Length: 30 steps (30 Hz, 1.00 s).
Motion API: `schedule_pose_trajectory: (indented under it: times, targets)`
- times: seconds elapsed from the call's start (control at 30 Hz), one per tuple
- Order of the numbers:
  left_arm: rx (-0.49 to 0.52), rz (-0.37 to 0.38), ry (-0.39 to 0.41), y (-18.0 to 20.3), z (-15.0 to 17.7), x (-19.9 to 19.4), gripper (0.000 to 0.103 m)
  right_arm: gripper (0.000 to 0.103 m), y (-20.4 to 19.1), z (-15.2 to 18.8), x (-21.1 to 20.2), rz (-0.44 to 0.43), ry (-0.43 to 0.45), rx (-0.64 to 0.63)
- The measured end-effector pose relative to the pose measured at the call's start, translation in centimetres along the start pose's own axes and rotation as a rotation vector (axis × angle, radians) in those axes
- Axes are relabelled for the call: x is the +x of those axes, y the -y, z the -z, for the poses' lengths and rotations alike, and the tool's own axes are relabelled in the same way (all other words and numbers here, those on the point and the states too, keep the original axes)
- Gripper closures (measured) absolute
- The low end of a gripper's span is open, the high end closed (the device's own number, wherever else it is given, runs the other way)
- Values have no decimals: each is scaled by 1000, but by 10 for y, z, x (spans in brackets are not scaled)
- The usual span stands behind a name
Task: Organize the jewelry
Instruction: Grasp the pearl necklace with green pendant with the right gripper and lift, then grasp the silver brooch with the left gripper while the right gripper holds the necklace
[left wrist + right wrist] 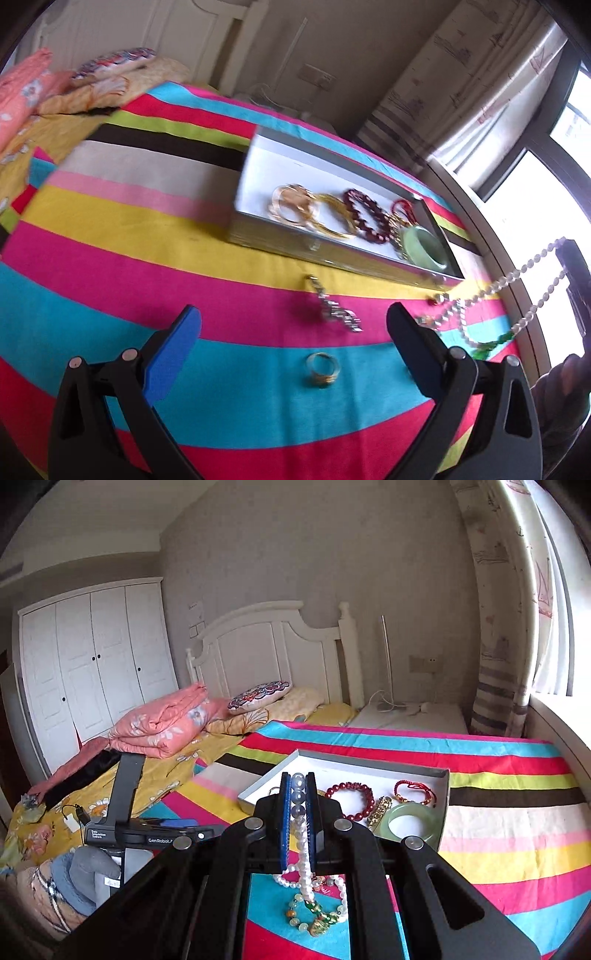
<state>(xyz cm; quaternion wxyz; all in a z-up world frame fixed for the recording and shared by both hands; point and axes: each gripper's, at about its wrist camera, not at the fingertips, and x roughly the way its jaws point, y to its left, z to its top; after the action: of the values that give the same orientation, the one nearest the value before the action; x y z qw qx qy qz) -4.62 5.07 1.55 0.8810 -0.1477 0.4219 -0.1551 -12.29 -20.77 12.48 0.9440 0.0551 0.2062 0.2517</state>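
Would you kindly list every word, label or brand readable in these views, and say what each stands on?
"GenRobot", then cut off: on the black handheld device at the left of the right wrist view.
"Data Acquisition System": small white print on the same device, only just readable.
White tag below it: print too small to read.
Left wrist view: no readable text.

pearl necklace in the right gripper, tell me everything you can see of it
The pearl necklace is a string of round, glossy white-to-greyish beads that look like pearl. The right hand-held gripper is shut on it, with a few beads lined up between the blue pads. The rest hangs down in a doubled strand towards the striped bedcover, where its lower end lies among a green and amber bead bracelet. From the left wrist view it stretches taut up to the right.
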Motion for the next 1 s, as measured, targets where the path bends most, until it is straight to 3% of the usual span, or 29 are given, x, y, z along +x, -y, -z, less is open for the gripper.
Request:
schedule_pose_trajectory:
  times: [0.13,0.2,0.27,0.37,0.47,1.0]
  targets:
    - [40,-15,-43,19,-2,24,28,95,4,1,-3,-2,0,7]
    - [76,-22,-39,29,0,29,45,95,5,2,-5,-1,4,8]
    - [133,-21,-52,40,6,34,77,95,7,3,-6,-3,7,12]
    - [220,-52,-3,52,14,29,94,95,10,5,-5,-5,3,22]
    - [257,-67,53,59,17,20,96,95,9,9,-1,0,-11,23]
    - [235,-18,137,58,7,-17,96,95,-14,-12,0,14,31,-48]
